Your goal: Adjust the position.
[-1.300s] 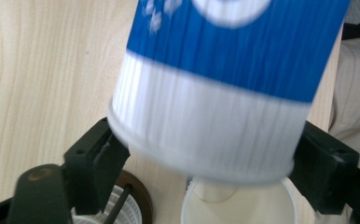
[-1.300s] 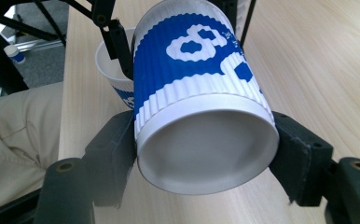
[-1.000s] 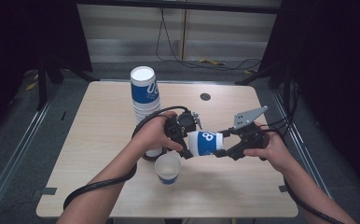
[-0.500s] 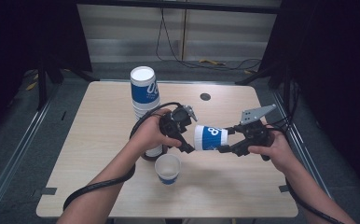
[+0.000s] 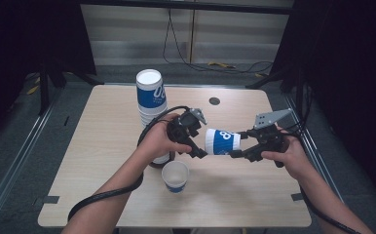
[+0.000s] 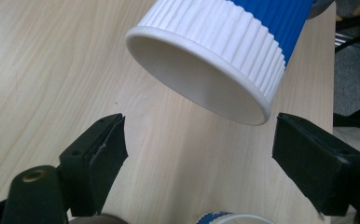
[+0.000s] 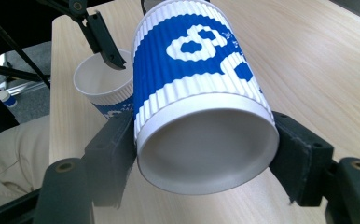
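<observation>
- Nearest the person, a single cup [image 5: 175, 176] is standing upright on the table [image 5: 103, 146], mouth up, just in front of the left forearm; it is also showing in the right gripper view [image 7: 104, 91], behind the held cup.
- The left hand is holding the left gripper [image 5: 197, 147] over the middle of the table. Its jaws are standing apart — they have just been opening — and in the left gripper view [image 6: 199, 158] nothing is lying between the pads: the open rim of the held cup [image 6: 211, 60] is hanging just past them, clear of both.
- The right hand is holding the right gripper [image 5: 238, 154], whose jaws are clamping the base end of that cup [image 5: 222, 142]. The cup is lying on its side in the air above the table, mouth pointing toward the left gripper, blue band and white ribs showing. In the right gripper view [image 7: 206, 158] the pads are pressing on both sides of the cup's bottom [image 7: 201, 116].
- Farther back, a tall stack of cups [image 5: 152, 105] is standing upside down on the table, behind the left hand — well apart from the right gripper.
</observation>
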The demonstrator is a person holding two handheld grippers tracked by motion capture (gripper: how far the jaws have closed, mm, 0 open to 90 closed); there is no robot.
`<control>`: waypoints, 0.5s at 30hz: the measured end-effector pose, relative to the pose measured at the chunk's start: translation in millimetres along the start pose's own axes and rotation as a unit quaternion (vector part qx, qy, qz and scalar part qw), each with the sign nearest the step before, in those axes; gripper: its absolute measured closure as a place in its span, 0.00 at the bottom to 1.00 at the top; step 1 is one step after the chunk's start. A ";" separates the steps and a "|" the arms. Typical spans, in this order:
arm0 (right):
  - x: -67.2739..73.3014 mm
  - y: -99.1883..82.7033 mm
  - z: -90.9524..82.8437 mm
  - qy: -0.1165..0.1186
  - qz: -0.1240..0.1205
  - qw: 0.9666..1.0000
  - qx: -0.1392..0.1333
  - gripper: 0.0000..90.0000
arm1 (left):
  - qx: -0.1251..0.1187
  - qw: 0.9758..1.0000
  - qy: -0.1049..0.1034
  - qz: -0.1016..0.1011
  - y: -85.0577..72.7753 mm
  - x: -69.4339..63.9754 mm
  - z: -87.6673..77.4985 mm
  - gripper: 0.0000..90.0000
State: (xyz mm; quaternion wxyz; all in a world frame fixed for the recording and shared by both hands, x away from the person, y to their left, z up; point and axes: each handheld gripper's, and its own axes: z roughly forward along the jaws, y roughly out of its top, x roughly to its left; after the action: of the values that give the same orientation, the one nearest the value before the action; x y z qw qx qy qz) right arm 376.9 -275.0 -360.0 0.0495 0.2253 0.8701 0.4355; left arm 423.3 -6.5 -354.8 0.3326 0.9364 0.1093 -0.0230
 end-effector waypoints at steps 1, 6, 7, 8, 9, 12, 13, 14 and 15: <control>-0.2 -0.3 0.0 0.002 0.000 1.000 -0.001 0.32 | -0.002 1.000 -0.002 -0.002 -0.4 0.3 0.1 0.19; -0.2 -0.2 1.1 0.001 0.000 1.000 0.001 0.31 | -0.005 1.000 -0.002 0.001 -1.6 -1.4 2.5 0.19; -0.3 -0.1 1.5 0.003 0.002 1.000 0.001 0.31 | -0.006 1.000 -0.003 0.000 -1.9 -1.5 3.2 0.19; -0.3 -0.1 2.1 0.003 0.003 1.000 0.002 0.31 | -0.005 1.000 -0.003 0.002 -2.0 -1.1 3.5 0.19; -0.6 -0.2 2.7 0.003 0.001 1.000 0.002 0.31 | -0.005 1.000 -0.004 0.003 -2.1 -0.7 3.7 0.19; -0.1 0.1 3.9 0.004 0.001 1.000 0.003 0.31 | -0.007 1.000 -0.004 -0.003 -2.6 -0.6 4.2 0.19; 0.0 0.1 4.0 0.003 0.000 1.000 0.004 0.31 | -0.008 1.000 -0.005 -0.003 -2.8 -0.6 4.3 0.19; -0.1 0.1 3.9 0.003 0.002 1.000 0.003 0.31 | -0.010 1.000 -0.004 -0.003 -2.9 -0.6 4.5 0.19; -0.2 0.1 3.8 0.002 0.003 1.000 0.003 0.31 | -0.011 1.000 -0.004 -0.004 -3.0 -0.7 4.7 0.19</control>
State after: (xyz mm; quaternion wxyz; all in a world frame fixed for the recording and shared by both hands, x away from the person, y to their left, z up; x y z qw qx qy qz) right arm 378.2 -272.3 -362.3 0.0459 0.2267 0.8711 0.4333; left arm 422.2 -7.3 -360.2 0.3436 0.9320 0.1120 -0.0266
